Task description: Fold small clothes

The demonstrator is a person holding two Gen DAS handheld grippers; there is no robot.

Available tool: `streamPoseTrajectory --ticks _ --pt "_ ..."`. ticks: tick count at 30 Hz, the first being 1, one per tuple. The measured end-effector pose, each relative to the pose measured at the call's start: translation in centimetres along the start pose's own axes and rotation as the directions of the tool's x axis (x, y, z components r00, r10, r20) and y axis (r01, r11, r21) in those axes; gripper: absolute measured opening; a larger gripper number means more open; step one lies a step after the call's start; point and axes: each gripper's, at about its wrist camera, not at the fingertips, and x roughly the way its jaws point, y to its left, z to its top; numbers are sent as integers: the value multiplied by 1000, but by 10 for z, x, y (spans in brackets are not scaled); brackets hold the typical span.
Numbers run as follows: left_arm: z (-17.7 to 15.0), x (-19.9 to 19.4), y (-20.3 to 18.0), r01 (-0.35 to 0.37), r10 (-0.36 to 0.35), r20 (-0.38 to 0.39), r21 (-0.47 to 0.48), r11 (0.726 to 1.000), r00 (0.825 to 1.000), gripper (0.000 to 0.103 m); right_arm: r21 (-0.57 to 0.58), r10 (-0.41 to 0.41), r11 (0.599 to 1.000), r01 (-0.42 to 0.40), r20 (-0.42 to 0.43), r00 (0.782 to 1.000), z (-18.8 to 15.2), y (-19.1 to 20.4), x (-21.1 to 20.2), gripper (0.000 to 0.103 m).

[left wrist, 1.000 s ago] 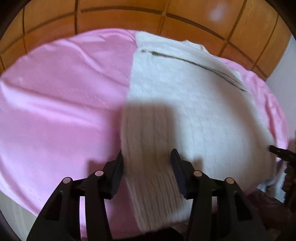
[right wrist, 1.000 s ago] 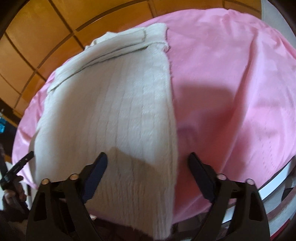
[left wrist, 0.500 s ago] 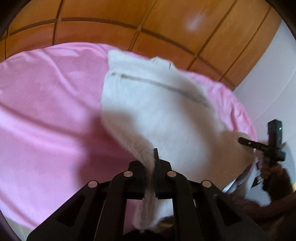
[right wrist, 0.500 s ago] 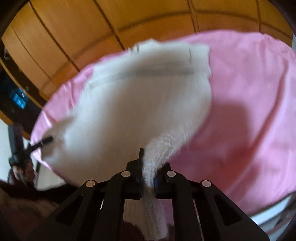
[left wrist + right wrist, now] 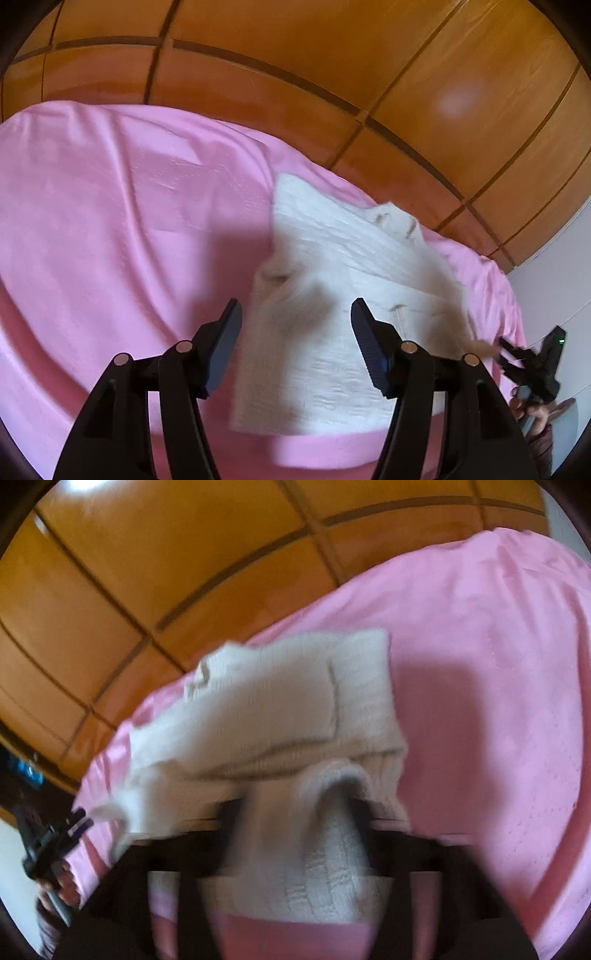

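White knit garment (image 5: 332, 295) on pink sheet (image 5: 110, 221), wooden panelling (image 5: 332, 74) behind.

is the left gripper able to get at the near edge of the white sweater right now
Probably yes: the left gripper is open, just released, right over the white sweater, nothing between them on the pink sheet.

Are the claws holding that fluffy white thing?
No. The left claw gapes above the white knitted garment; the right claw's jaws have just opened, releasing it.
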Motion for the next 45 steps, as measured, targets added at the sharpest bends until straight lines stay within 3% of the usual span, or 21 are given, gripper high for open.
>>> streamPoseTrajectory --ticks 3,6,9,10,11,13,14,15,19,24,28,32,33,34,35,37,40,42,45 --pt "-16 0 14 21 -21 -25 7 1000 999 63 -14 16 1000 -15 20 1000 -4 -6 -11 81" --pt "-41 6 25 85 -83 -83 17 996 993 63 -38 -35 999 35 -2 999 -22 -19 -15 81" --pt "-62 14 24 97 -93 -118 28 995 989 63 -79 -82 994 79 -39 996 -46 -28 -5 81" --pt "-68 20 22 98 -92 -132 35 995 987 59 -85 -92 993 87 -59 994 -53 -30 1 74" --pt "-71 25 21 90 -83 -145 38 995 986 40 -100 -103 990 95 -71 992 -58 -30 7 68" --pt "-76 35 18 46 -36 -169 56 997 985 16 -130 -129 984 118 -79 988 -67 -25 19 49" --pt "-75 34 17 49 -41 -162 44 998 986 13 -134 -131 984 121 -74 989 -68 -22 22 41" --pt "-72 32 17 51 -45 -154 34 998 987 12 -128 -124 985 113 -77 989 -67 -18 24 24" --pt "-66 1 13 56 -51 -101 48 997 994 10 -148 -97 985 89 -48 994 -65 -2 4 16" --pt "-76 -41 19 70 -67 -68 50 996 995 9 -163 -35 986 31 -25 999 -77 5 -44 15" --pt "-113 -72 37 67 -66 -107 13 998 992 9 -201 -32 980 14 -91 995 -110 0 -70 15" --pt "-149 -83 44 28 -22 -167 34 999 986 13 -182 -63 983 33 -159 985 -142 -21 -81 15" --pt "-151 -88 43 -20 27 -143 48 999 989 14 -186 -70 982 38 -169 983 -148 -22 -82 18" --pt "-148 -95 43 -66 71 -96 60 996 993 25 -188 -76 981 43 -171 982 -151 -23 -83 21" --pt "-141 -103 43 -55 58 -54 51 997 997 33 -194 -92 979 59 -164 982 -150 -23 -86 26" --pt "-127 -112 38 -2 2 6 47 999 1000 32 -205 -151 970 128 -101 983 -141 -21 -92 59" --pt "-107 -107 12 60 -65 40 131 990 997 32 -263 -147 954 142 0 989 -127 -3 -100 59" --pt "-102 -88 -7 118 -119 -5 176 977 993 32 -300 -125 946 123 15 992 -119 14 -90 59" --pt "-99 -45 -32 115 -94 -94 250 961 991 32 -358 -72 932 66 -5 997 -116 47 -57 53"
